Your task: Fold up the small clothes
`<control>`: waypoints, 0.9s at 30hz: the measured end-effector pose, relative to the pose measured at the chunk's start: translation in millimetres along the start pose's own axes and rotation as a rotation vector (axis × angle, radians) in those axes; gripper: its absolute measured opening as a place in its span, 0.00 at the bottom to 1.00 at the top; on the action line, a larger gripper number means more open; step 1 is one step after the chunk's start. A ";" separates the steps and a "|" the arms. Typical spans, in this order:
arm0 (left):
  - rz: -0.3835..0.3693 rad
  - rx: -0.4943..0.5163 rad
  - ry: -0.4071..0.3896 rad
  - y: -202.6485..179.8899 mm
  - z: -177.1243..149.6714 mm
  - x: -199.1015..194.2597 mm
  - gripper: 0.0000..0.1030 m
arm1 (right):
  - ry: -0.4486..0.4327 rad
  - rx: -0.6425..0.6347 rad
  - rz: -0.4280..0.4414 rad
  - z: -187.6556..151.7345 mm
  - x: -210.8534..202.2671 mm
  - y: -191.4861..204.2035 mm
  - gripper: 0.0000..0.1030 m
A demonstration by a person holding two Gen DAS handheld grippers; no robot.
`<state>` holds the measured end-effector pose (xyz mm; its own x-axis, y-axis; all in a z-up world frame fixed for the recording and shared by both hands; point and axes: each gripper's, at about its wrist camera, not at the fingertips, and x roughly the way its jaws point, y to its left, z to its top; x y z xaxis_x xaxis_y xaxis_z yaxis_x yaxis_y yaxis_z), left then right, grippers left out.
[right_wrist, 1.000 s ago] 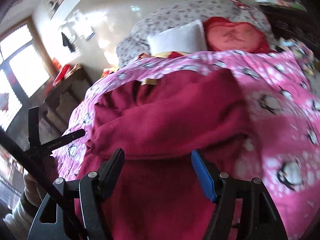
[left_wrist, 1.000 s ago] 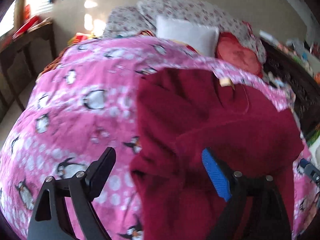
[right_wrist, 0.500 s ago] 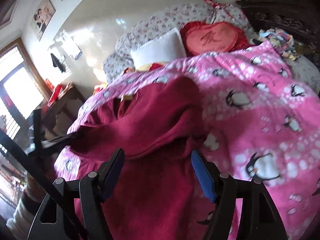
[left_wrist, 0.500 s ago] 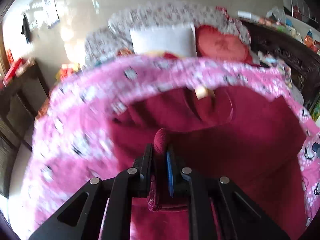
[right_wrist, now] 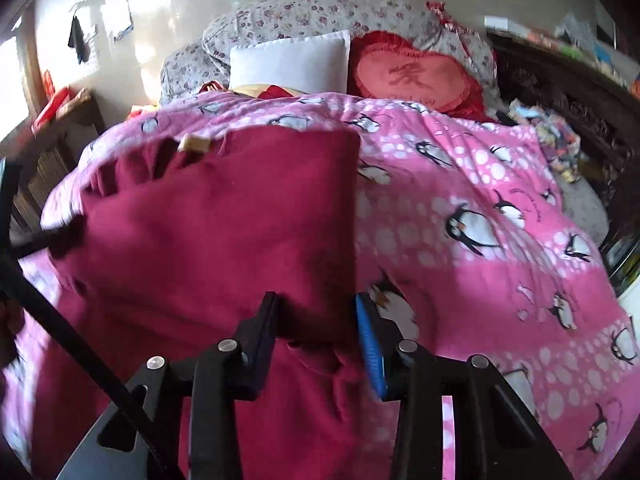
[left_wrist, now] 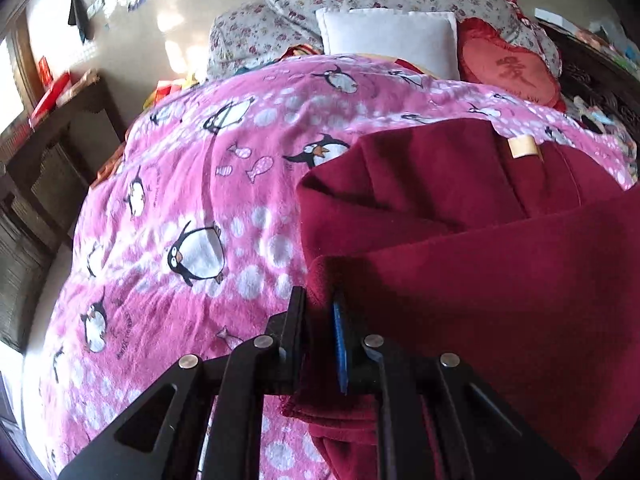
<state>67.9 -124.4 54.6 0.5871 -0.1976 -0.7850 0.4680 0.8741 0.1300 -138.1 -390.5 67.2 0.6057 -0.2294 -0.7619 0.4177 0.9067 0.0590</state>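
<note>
One garment: a dark red fleece top lies on the pink penguin blanket, and it is the only piece I can see to fold.

Left wrist view, my left gripper: pinched tight on a ridge of the red fleece, the fingers nearly meeting with a fold of cloth between them.

Left wrist view, the garment: it spreads ahead of my fingers and off to their right; a thick band of it crosses over the body just beyond my tips (a sleeve or the lower part, I cannot tell which), and the tan neck label shows far ahead.

Right wrist view, my right gripper: parted wide, the fingers straddling the garment's near right corner, gripping nothing as far as I can see.

Right wrist view, the garment: its right edge runs straight ahead from between my fingers, the blanket bare to the right of it.

Done so far, by my reading: at least one part is turned in over the body.

Left to do, by my reading: the fold I hold is not laid down, the shape is loose and lumpy, and further folds seem needed.
</note>
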 end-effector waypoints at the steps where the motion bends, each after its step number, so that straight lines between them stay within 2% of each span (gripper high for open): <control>1: 0.006 0.011 -0.008 -1.8 -0.9 -2.9 0.14 | 0.008 0.013 0.018 -4.2 -2.1 -5.3 0.44; 4: 0.004 0.007 -0.025 0.0 0.3 -12.3 0.21 | 0.043 0.080 0.079 -4.5 -10.4 -19.5 0.45; 5: -0.003 -0.003 -0.038 3.1 0.6 -17.5 0.29 | 0.023 0.074 0.086 -2.6 -16.7 -19.5 0.45; 6: -0.010 -0.017 -0.047 6.1 1.1 -21.9 0.43 | -0.005 0.067 0.089 0.2 -24.2 -18.6 0.45; 8: -0.030 -0.063 -0.071 13.0 -0.1 -32.9 0.56 | -0.071 0.065 0.103 10.1 -38.9 -15.7 0.46; 11: -0.060 -0.092 -0.103 12.2 -2.4 -45.3 0.57 | -0.107 0.052 0.101 27.1 -40.5 -4.0 0.46; 13: -0.076 -0.093 -0.115 7.5 -3.3 -46.7 0.61 | -0.106 0.025 0.093 37.8 -30.4 6.7 0.44; 16: -0.034 -0.072 -0.099 -0.4 -4.4 -32.5 0.63 | -0.086 0.003 0.069 52.6 -4.4 16.6 0.29; 19: -0.019 -0.092 -0.040 0.8 -6.3 -4.5 0.63 | -0.055 0.019 0.059 59.8 21.9 12.7 0.29; 23: -0.022 -0.116 -0.007 3.6 -4.8 17.7 0.67 | -0.023 0.020 0.016 67.8 48.2 4.4 0.26; 27: -0.025 -0.126 -0.018 6.5 -4.2 5.5 0.67 | -0.017 0.030 0.040 68.1 33.4 0.9 0.27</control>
<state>71.4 -117.9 48.6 0.5886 -0.2274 -0.7758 0.3965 0.9175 0.0320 -71.3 -421.5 85.8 0.6336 -0.1998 -0.7474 0.4128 0.9044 0.1082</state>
